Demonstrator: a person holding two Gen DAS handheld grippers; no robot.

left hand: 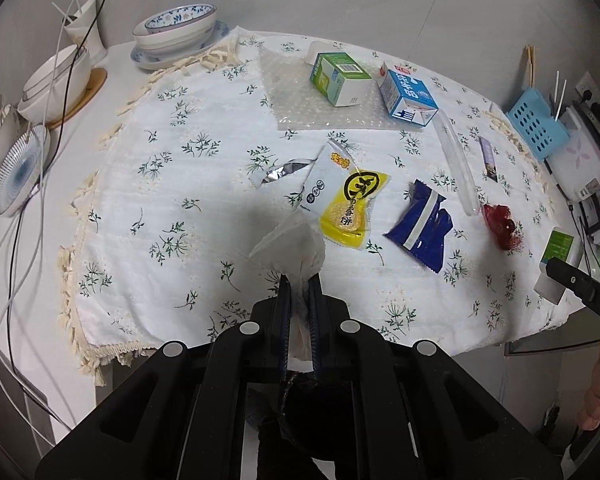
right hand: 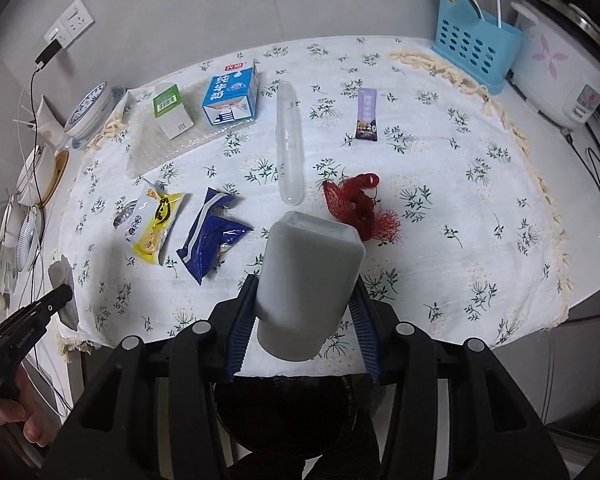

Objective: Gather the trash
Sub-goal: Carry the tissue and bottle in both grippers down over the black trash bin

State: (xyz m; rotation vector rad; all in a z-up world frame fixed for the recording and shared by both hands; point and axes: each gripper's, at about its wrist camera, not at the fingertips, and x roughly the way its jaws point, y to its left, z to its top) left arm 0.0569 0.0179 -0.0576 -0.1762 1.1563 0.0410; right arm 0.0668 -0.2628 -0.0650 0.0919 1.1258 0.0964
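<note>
The worktop (right hand: 480, 280) is a white surface against a grey wall, covered by a fringed floral cloth (left hand: 180, 208). Stacked bowls (left hand: 178, 32) stand at its left end; a blue perforated basket (right hand: 474, 50) and a white appliance (right hand: 560, 80) stand at its right end.

Left gripper (left hand: 299, 280): the fingers are closed almost fully on a crumpled white tissue (left hand: 292, 246), held above the near edge of the cloth. The tissue is light and soft; it compresses freely, so a pinch anywhere on the wad is judged sufficient.

Right gripper (right hand: 304, 300): the fingers stand wide, clamped on the two sides of a white plastic bottle (right hand: 310, 272), held above the near edge. The bottle appears light, stiff and smooth; grip across the body, not the cap, as it could slip.

Trash remaining on the cloth:
- Yellow snack wrapper (right hand: 156, 220) and blue wrapper (right hand: 212, 232): thin, crinkly, flat. Take hold at a raised edge.
- Red mesh net (right hand: 360, 208): soft, likely to snag.
- Clear plastic tube (right hand: 289, 140): smooth, may roll.
- Purple sachet (right hand: 367, 116), lying flat.
- Green carton (right hand: 172, 112) and blue milk carton (right hand: 232, 96) on a bubble-wrap sheet (left hand: 300, 96): stiff, light if empty.

No item blocks access. Both grippers are occupied, so further pickup appears to require unloading first. Cables (left hand: 40, 160) hang at the left side.
</note>
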